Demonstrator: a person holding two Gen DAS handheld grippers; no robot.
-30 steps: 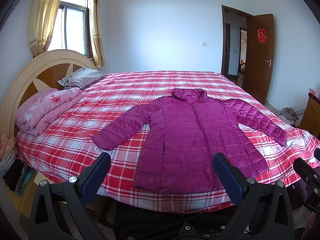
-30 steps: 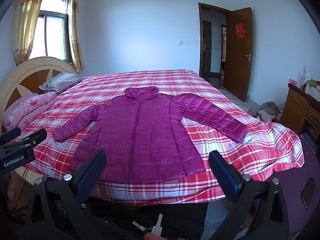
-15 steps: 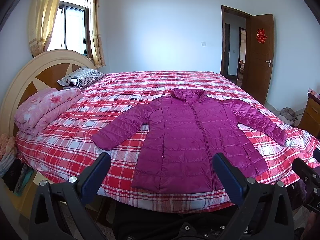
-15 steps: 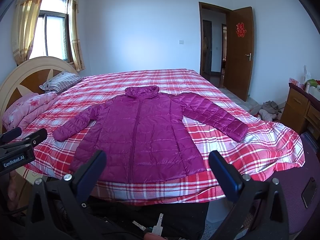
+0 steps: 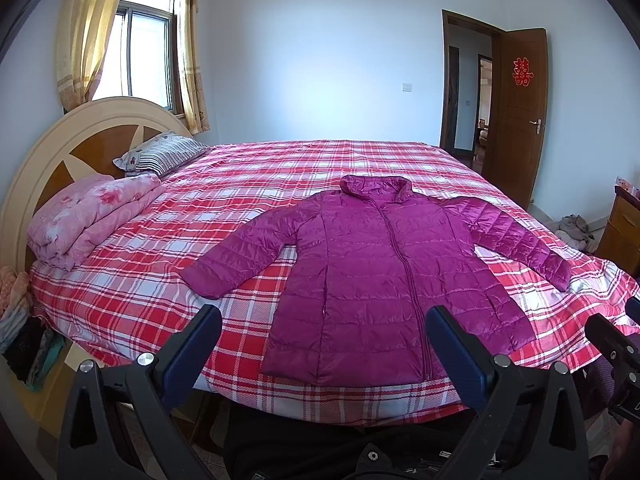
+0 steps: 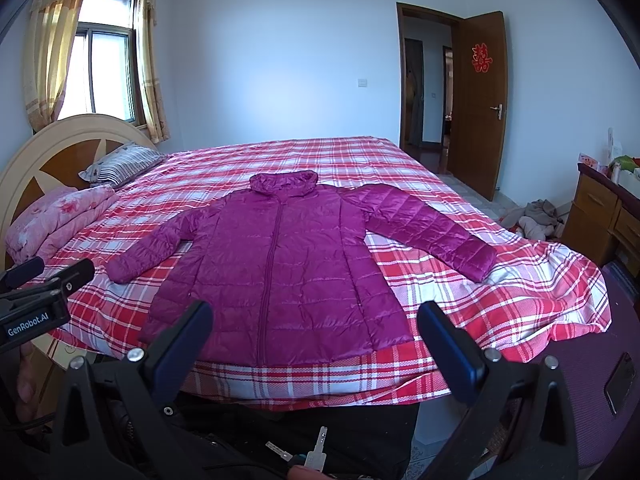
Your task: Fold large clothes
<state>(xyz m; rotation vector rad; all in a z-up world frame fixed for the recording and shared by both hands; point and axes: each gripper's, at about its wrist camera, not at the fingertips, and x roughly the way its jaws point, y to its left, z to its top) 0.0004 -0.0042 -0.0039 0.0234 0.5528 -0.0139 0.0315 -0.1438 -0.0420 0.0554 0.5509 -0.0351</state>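
A magenta quilted jacket (image 5: 384,280) (image 6: 280,268) lies flat and zipped on the red plaid bed (image 5: 260,184) (image 6: 400,168), collar away from me, both sleeves spread out to the sides. Its hem sits near the bed's front edge. My left gripper (image 5: 324,352) hovers open in front of that edge, short of the hem, with nothing between its fingers. My right gripper (image 6: 314,344) is open too, level with the hem and apart from it. The left gripper's body (image 6: 44,300) shows at the left edge of the right wrist view.
A folded pink quilt (image 5: 92,216) and a striped pillow (image 5: 160,156) lie by the round headboard (image 5: 48,152) on the left. A wooden dresser (image 6: 604,216) and a heap of clothes (image 6: 532,220) sit on the right. The brown door (image 6: 480,104) stands open.
Both views have barely shifted; the jacket lies the same and both grippers have stayed open.
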